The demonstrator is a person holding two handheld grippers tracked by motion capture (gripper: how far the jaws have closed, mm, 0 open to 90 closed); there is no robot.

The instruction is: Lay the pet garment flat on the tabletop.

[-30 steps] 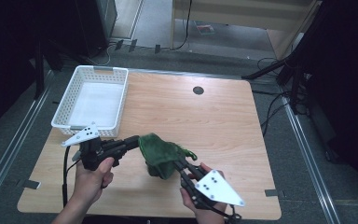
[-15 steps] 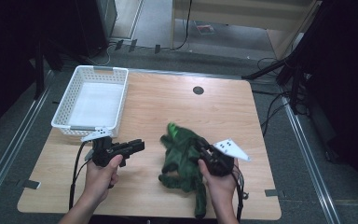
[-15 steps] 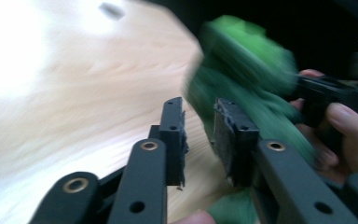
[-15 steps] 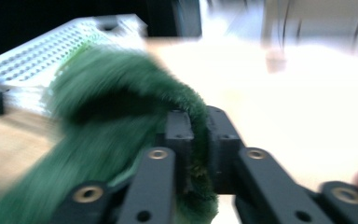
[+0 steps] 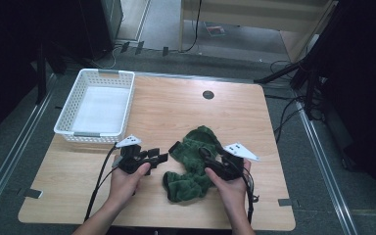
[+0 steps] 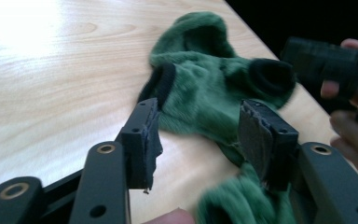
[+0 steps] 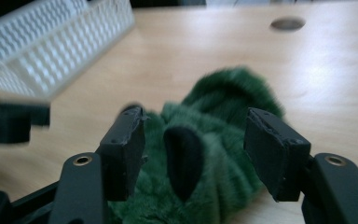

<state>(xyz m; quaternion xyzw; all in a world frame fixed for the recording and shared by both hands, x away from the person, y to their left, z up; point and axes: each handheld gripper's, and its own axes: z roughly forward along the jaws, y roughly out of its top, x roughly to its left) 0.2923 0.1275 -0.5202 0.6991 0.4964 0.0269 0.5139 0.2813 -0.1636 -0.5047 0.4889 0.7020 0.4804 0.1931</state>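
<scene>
A fuzzy green garment [image 5: 194,161] with black cuffs lies crumpled on the wooden table [image 5: 176,112], between my two hands. My left gripper [image 5: 160,157] points right at its left edge. In the left gripper view [image 6: 200,126] the jaws have just been opening and stand apart, with the green pile [image 6: 205,88] between and beyond them, not pressed. My right gripper [image 5: 205,155] rests over the garment's right side, pointing left. Its jaws [image 7: 198,128] have also just been opening, and the fabric with a black cuff [image 7: 182,156] lies loose below them.
A white plastic basket [image 5: 68,125] stands at the table's left rear, also seen as the basket [image 7: 51,51] in the right gripper view. A round cable hole [image 5: 208,94] sits near the far edge. Dark floor and cables surround the table.
The garment was held up between both grippers; now it lies spread on the table. Both hands came down, the right one shifted right, and both pairs of jaws opened and let go.
</scene>
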